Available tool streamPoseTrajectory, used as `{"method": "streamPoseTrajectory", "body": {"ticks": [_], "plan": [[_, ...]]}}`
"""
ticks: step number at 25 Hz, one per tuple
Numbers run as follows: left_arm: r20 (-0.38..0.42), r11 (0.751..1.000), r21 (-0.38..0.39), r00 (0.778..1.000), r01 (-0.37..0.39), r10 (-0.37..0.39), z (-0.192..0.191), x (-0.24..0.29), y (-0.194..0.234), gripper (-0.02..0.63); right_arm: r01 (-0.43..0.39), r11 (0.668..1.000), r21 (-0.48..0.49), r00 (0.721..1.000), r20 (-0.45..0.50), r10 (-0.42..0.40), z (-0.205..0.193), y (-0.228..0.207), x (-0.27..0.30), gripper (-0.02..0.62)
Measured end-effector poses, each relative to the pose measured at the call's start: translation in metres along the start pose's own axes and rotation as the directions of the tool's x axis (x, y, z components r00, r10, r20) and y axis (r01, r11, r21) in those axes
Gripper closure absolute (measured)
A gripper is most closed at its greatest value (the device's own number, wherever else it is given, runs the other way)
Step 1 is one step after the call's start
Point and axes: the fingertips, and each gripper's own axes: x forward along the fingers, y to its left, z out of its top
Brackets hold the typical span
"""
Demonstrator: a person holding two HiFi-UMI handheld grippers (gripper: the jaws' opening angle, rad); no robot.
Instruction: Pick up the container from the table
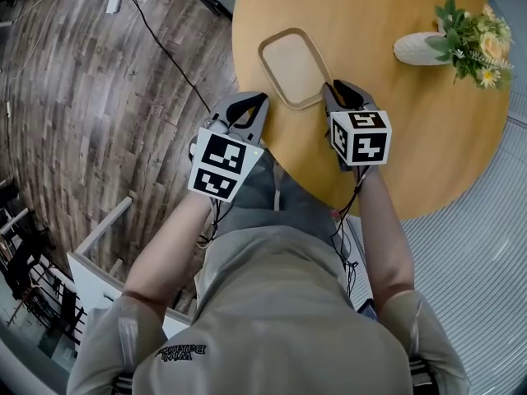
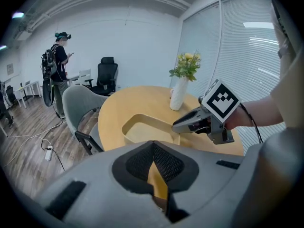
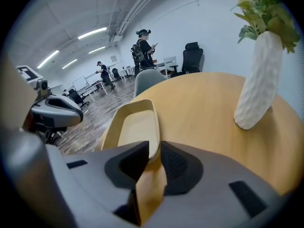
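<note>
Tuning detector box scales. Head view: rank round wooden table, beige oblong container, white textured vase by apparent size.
1. round wooden table
2. beige oblong container
3. white textured vase, flowers excluded
All rest at table level, so nearness barely matters.

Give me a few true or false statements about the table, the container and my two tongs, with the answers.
1. The white textured vase lies tipped over. False: it stands upright on the round wooden table.
2. The rim of the beige rounded container sits between the right tongs. True.
3. The left tongs grip the container. False: they are shut on nothing, to its left.
4. The container is empty. True.
</note>
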Motion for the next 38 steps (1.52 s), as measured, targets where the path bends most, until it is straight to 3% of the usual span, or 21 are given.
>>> {"method": "streamPoseTrajectory", "body": {"ticks": [6, 12, 19, 24, 30, 38], "plan": [[-0.014, 1.0, -0.021, 1.0, -0.012, 0.012, -0.011, -0.001, 0.009, 0.586, -0.001, 1.0, -0.007, 0.999, -0.038, 0.0, 0.0, 0.0, 0.011, 0.549], [-0.008, 0.999, -0.044, 1.0, -0.023, 0.023, -0.013, -0.007, 0.012, 0.586, 0.009, 1.0, 0.001, 0.999, -0.046, -0.009, 0.001, 0.0, 0.009, 0.554], [0.042, 0.998, -0.026, 0.998, -0.053, 0.054, 0.011, -0.03, 0.017, 0.586, 0.048, 0.999, 0.011, 0.999, 0.024, -0.049, 0.028, -0.006, -0.022, 0.554], [0.105, 0.996, 0.006, 0.991, -0.086, 0.085, 0.043, -0.055, 0.015, 0.586, 0.06, 0.998, 0.015, 0.989, 0.131, -0.062, 0.069, -0.004, -0.062, 0.554], [0.192, 0.988, 0.09, 0.975, -0.127, 0.108, 0.088, -0.093, 0.016, 0.586, 0.066, 0.998, 0.002, 0.953, 0.296, -0.063, 0.129, 0.009, -0.13, 0.554], [0.35, 0.979, 0.105, 0.928, -0.174, 0.127, 0.156, -0.146, 0.004, 0.586, 0.094, 0.995, -0.022, 0.877, 0.475, -0.073, 0.185, 0.017, -0.216, 0.554]]}}
